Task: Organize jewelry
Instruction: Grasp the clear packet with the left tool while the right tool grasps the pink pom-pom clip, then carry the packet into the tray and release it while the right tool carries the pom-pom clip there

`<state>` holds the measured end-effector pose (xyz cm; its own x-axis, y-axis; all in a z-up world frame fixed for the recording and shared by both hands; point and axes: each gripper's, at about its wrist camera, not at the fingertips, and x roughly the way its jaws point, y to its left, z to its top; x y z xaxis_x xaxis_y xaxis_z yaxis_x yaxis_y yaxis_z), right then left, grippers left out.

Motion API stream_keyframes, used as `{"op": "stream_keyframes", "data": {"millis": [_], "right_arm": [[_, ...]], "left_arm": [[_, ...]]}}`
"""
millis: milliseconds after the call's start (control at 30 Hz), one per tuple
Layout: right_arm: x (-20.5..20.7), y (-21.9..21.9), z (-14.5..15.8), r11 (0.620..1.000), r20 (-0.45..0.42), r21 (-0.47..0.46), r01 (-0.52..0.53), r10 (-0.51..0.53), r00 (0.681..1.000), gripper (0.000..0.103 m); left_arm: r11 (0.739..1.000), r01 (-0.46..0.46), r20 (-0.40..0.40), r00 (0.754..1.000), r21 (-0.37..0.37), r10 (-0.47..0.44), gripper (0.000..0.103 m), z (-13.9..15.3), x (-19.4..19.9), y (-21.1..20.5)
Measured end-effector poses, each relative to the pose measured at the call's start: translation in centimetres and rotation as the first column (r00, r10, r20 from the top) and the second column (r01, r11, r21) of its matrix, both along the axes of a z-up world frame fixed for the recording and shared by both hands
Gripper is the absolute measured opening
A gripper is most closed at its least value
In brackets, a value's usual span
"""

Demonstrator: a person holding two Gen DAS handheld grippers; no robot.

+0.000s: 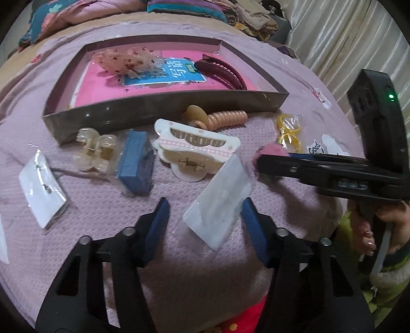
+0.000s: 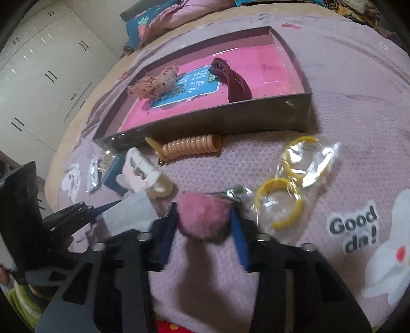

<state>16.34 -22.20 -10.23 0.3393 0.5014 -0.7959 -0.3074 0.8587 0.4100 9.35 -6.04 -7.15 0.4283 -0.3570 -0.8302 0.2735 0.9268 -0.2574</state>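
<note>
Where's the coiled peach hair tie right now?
The coiled peach hair tie lies on the purple bedspread against the front wall of the grey tray, outside it, just behind the white hair claw and left of the bagged yellow bands.

A lilac textured bedspread (image 1: 107, 205) covers the bed, printed near one edge with a white flower (image 2: 389, 266) and the words "Good da!" (image 2: 355, 230). Beyond it runs a tan blanket (image 1: 77, 28), and on that lies a crumpled teal and pink quilt (image 1: 59, 12) with a pineapple print. A heap of folded clothes (image 1: 256, 20) sits at the far side of the bed, close to pale cream curtains (image 1: 340, 33). In the right wrist view, white wardrobe doors (image 2: 43, 66) with dark handles stand past the bed.
</note>
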Motion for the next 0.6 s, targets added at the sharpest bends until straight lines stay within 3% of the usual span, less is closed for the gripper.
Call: {"op": "stream_keyframes", "data": {"millis": [133, 233, 300, 600], "right_arm": [[-0.6, 0.5, 1.2, 0.999, 0.104, -0.039, 0.015, -0.011, 0.994, 0.029], [-2.0, 0.1, 3.6, 0.994, 0.257, -0.095, 0.053, -0.027, 0.966, 0.029], [-2.5, -0.8, 4.6, 0.990, 0.311, -0.109, 0.092, -0.054, 0.949, 0.029], [-2.0, -6.0, 8.1, 0.957, 0.413, -0.108, 0.271, -0.205, 0.887, 0.029]], "left_arm": [[1.000, 0.002, 0.010, 1.000, 0.014, -0.002, 0.030, 0.2, 0.0, -0.4], [1.000, -0.006, 0.028, 1.000, 0.000, 0.006, 0.021, 0.8, -0.4, -0.4], [1.000, -0.005, 0.038, 0.999, -0.019, 0.006, 0.015, 1.1, -0.7, -0.4], [0.999, -0.010, 0.071, 0.997, -0.053, 0.014, 0.014, 2.4, -2.0, 0.2]]}}
